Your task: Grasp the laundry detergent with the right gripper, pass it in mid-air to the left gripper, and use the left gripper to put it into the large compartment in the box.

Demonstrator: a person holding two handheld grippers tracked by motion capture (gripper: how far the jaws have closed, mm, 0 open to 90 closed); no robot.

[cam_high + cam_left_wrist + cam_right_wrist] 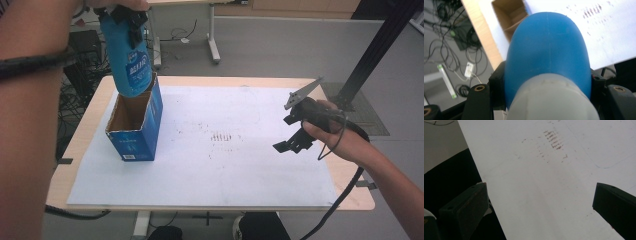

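Blue plastic: a bottle (pixel 131 65) hangs upright over the open top of a blue carton (pixel 136 125), its base just at the carton's mouth near the tabletop's (pixel 200 210) far left corner. The left gripper (pixel 127 17) pinches the bottle at its upper end, jaws pressed against either side; in the left gripper view the bottle (pixel 549 52) swells up between the black jaws, its pale cap end nearest the camera, and the carton's brown cardboard inside (pixel 510 15) shows just beyond it. The carton stands on a white sheet (pixel 240 165) that covers most of the tabletop, close to the sheet's left edge, its flaps open and its inside bare cardboard. A patch of small reddish marks (pixel 222 137) lies near the sheet's middle, well apart from the carton.

The right gripper (pixel 292 142) hovers above the sheet towards the tabletop's right edge, held in a hand (pixel 332 132), far from bottle and carton. Its jaws are spread wide with nothing between them; the right gripper view looks between them at the bare sheet (pixel 536 195) and the reddish marks (pixel 552 141).
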